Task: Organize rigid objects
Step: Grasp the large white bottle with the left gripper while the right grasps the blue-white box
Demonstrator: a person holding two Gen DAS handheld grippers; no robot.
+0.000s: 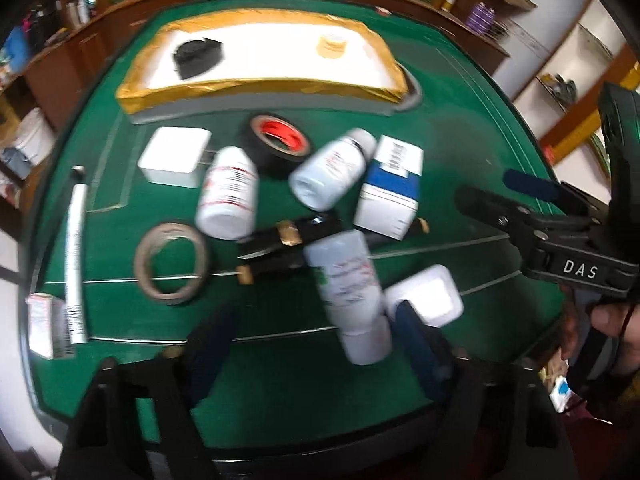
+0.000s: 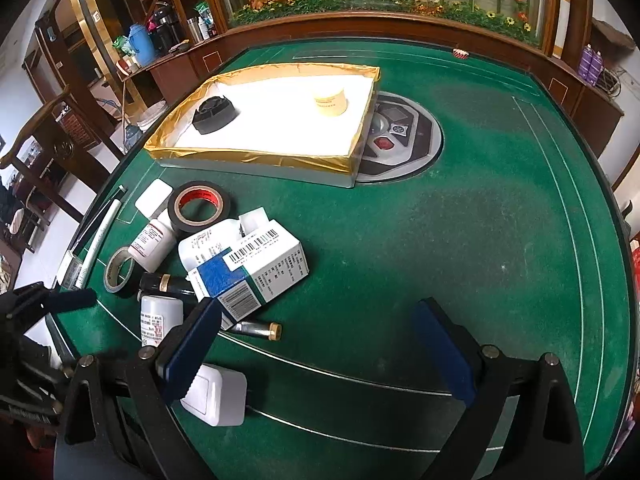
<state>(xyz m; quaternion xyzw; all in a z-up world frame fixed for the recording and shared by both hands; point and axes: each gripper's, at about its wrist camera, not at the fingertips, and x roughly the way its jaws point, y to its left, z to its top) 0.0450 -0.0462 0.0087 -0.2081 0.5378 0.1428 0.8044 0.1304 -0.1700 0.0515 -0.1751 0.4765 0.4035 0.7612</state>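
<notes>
Both grippers' jaws spread, nothing between — left gripper (image 1: 316,344) over white bottle (image 1: 352,280), right gripper (image 2: 320,344) clear. Tape roll (image 2: 199,207), blue-white carton (image 2: 256,268) crowd the green table (image 2: 480,240); gold-rimmed tray (image 2: 260,156) behind.

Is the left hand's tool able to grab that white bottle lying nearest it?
Probably yes. The left gripper is open, and the white bottle lies just ahead between its fingers, nothing on top; the white box alongside may crowd one finger.

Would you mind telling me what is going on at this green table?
A person is sorting clutter into the gold-edged tray, which already holds a black piece and a yellow jar. Both grippers hold nothing: the left gripper hovers over a white bottle, the right gripper over the bare felt beside the pile.
</notes>
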